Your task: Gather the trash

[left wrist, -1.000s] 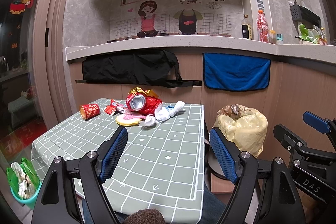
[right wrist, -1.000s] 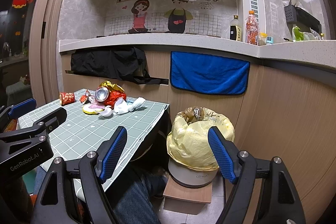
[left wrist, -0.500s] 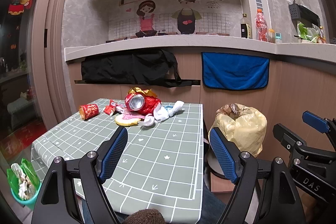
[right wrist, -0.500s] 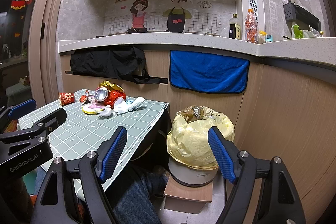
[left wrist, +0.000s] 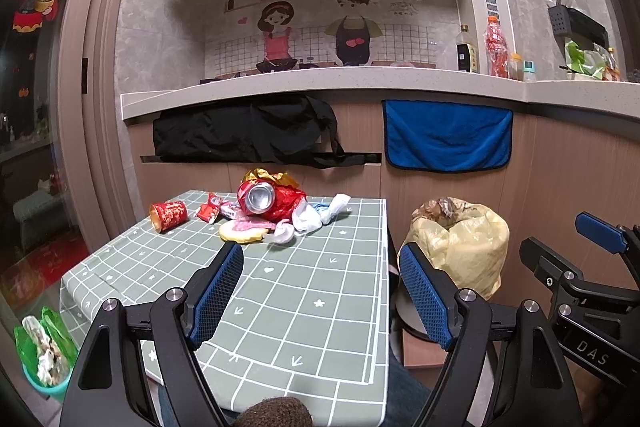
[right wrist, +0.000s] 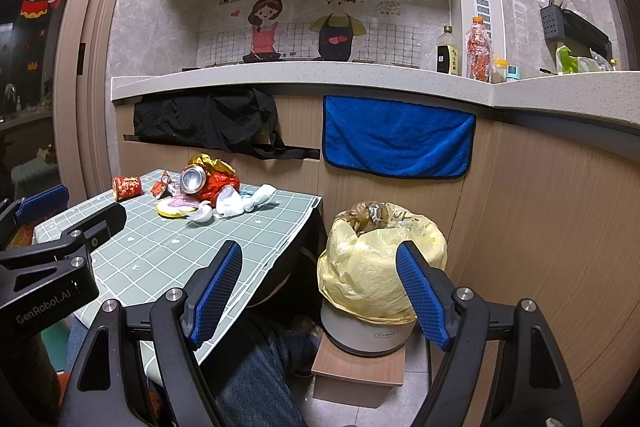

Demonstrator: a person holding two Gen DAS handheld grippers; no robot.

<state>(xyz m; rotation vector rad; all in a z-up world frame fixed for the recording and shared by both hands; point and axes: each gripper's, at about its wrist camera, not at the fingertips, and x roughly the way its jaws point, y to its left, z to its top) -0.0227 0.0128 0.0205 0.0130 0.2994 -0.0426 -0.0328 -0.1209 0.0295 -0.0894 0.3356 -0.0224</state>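
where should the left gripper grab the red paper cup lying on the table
Across the side wall of the red paper cup, coming down from above with the open left gripper. It lies on its side, mouth facing left, apart from the trash pile, so both flanks look free.

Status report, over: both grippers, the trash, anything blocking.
Left hand-held gripper open, empty; right hand-held gripper open, empty. Crushed red drink can and wrappers piled at far edge of green grid-patterned table. Yellow-bagged trash bin beside table. Nothing blocking.

One can point(left wrist: 260, 197), one cup point(left wrist: 168, 215), one bin point(right wrist: 380, 267)
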